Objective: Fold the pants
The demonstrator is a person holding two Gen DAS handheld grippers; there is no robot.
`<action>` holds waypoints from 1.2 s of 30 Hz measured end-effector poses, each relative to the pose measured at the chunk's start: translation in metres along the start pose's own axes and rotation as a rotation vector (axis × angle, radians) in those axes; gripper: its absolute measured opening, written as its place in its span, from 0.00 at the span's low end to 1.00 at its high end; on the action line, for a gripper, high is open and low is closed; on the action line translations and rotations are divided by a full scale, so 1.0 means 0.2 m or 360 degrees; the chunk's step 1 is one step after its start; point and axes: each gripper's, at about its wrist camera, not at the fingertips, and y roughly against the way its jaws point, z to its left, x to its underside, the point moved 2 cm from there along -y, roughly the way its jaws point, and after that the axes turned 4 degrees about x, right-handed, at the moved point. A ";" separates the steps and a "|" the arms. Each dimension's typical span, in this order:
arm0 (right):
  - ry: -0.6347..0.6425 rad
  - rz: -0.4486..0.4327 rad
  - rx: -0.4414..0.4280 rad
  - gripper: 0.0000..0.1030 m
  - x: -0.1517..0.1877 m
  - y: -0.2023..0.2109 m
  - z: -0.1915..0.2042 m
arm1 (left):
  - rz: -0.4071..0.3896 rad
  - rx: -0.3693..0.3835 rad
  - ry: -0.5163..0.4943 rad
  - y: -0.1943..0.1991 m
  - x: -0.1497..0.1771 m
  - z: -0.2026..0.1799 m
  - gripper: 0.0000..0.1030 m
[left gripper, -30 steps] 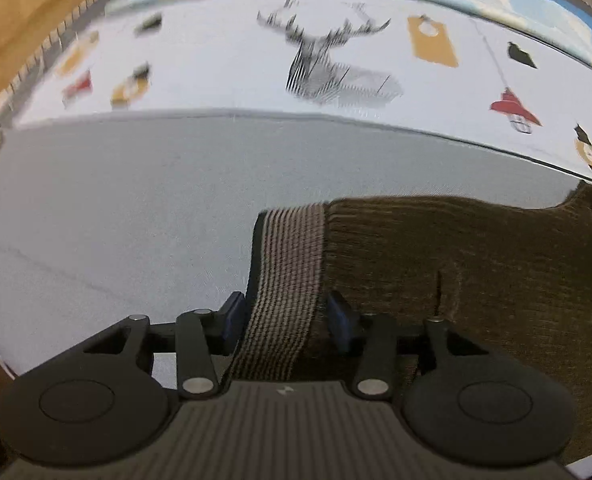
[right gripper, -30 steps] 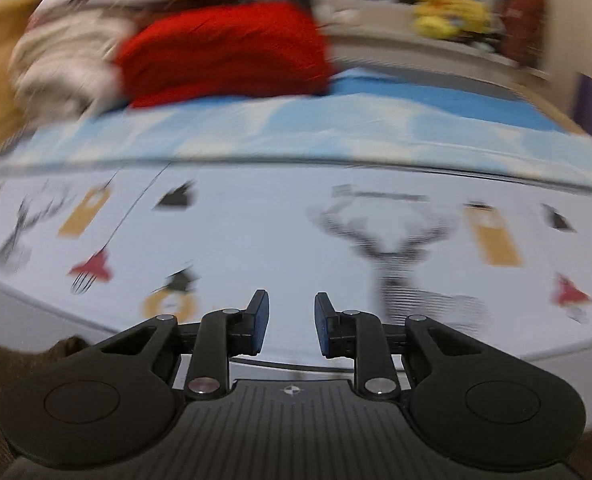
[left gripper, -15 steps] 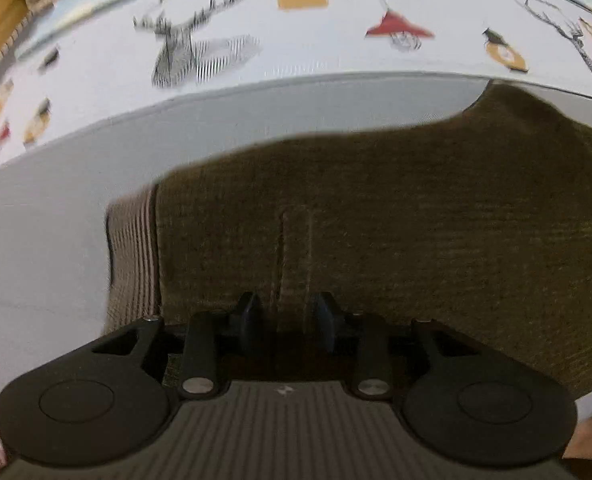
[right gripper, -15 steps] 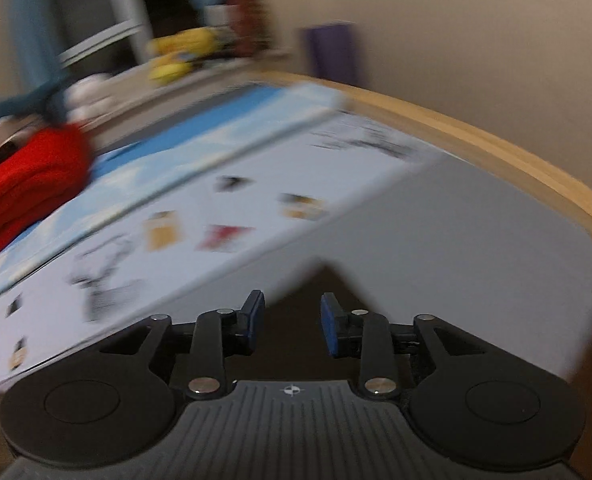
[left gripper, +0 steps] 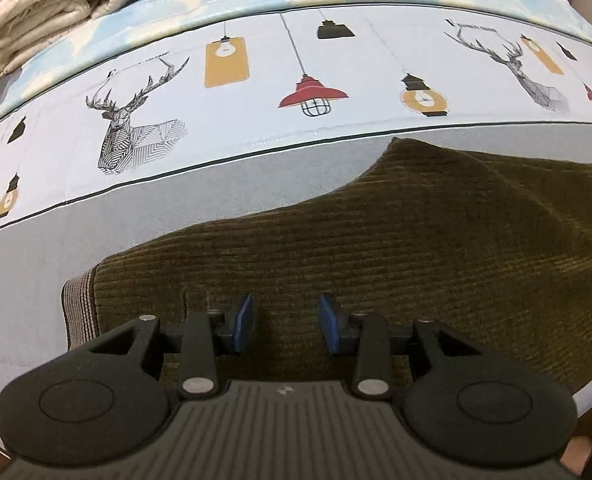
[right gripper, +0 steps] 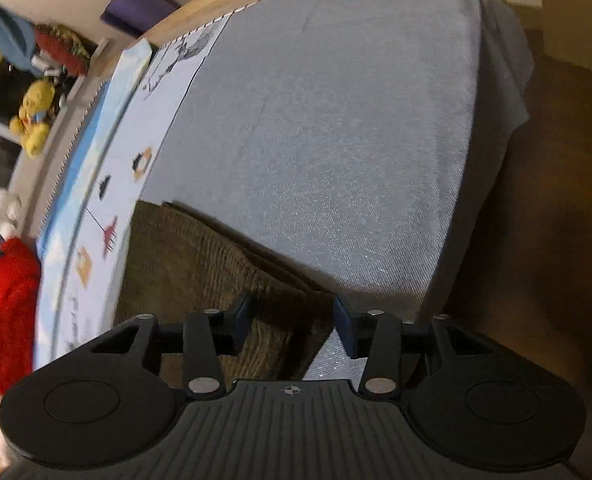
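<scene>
At lower centre, I am hovering my left gripper (left gripper: 285, 324) and right gripper (right gripper: 293, 322), jaws parted and empty, the right's just widening, over olive corduroy pants (left gripper: 396, 240) lying partly folded; further folds remain.

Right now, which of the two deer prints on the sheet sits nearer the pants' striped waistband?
The deer on the left, beside the yellow bulb tag; the striped waistband lies below it. The other deer is far right.

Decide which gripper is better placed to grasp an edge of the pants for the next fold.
Right, probably. The right gripper has its open jaws straddling the edge of the pants. The left gripper is open over the middle of the cloth, away from any edge.
</scene>
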 end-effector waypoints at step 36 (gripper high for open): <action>0.0529 -0.0487 0.0083 0.23 0.18 0.30 0.69 | -0.0081 0.0081 0.0051 0.09 0.01 0.04 0.40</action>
